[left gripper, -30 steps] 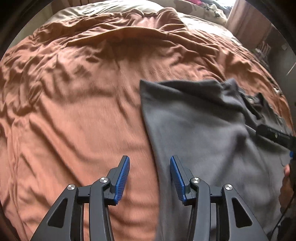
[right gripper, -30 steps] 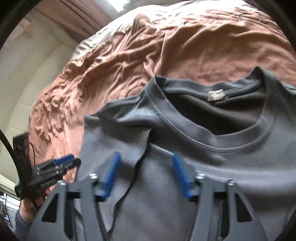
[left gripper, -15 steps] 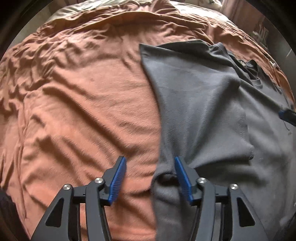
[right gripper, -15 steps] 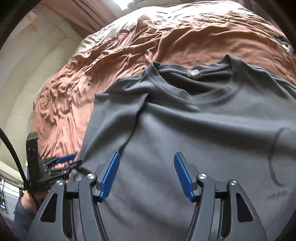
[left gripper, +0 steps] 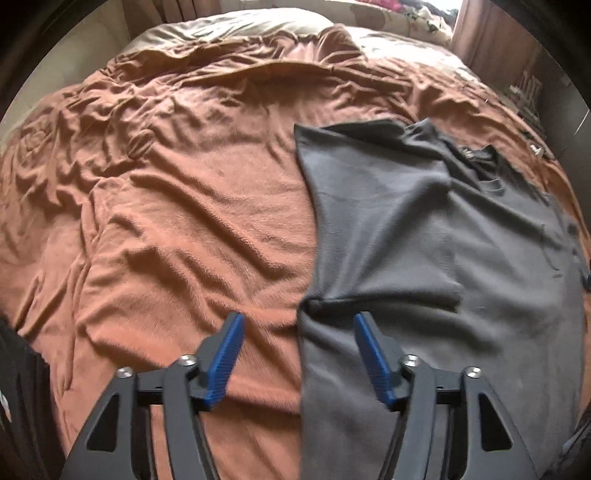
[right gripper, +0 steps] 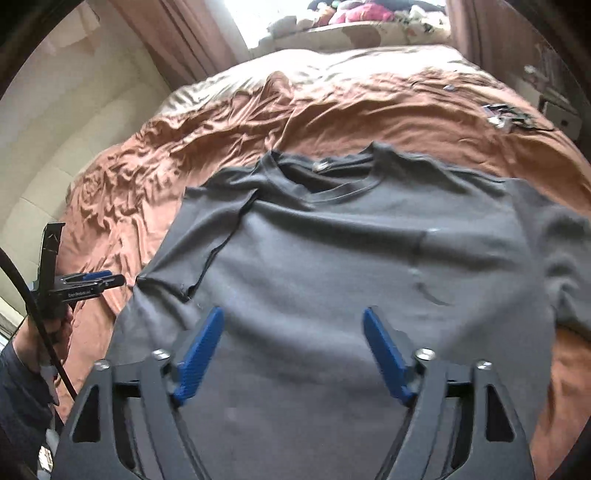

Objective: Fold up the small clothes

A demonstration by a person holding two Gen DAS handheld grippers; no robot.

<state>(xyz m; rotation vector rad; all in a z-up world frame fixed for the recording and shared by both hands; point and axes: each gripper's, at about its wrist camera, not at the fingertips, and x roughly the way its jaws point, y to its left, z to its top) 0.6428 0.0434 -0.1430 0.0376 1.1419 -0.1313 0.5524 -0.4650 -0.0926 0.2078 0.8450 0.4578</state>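
where rumpled, brown blanket under t-shirt

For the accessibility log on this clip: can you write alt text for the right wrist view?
A grey T-shirt lies flat on a rumpled brown blanket, one sleeve folded in over its front. The right tongs are opening above it, empty; the left tongs show at the picture's left edge.

- A T-shirt lies spread flat on a blanket that covers a bed, its neck opening at the far end.
- One sleeve is folded inward over the shirt's body — on the left in the right wrist view.
- The left gripper hangs above the shirt's side edge, blanket to its left.
- The right gripper hangs above the shirt's lower body.
- Pillows lie beyond the blanket's far edge.
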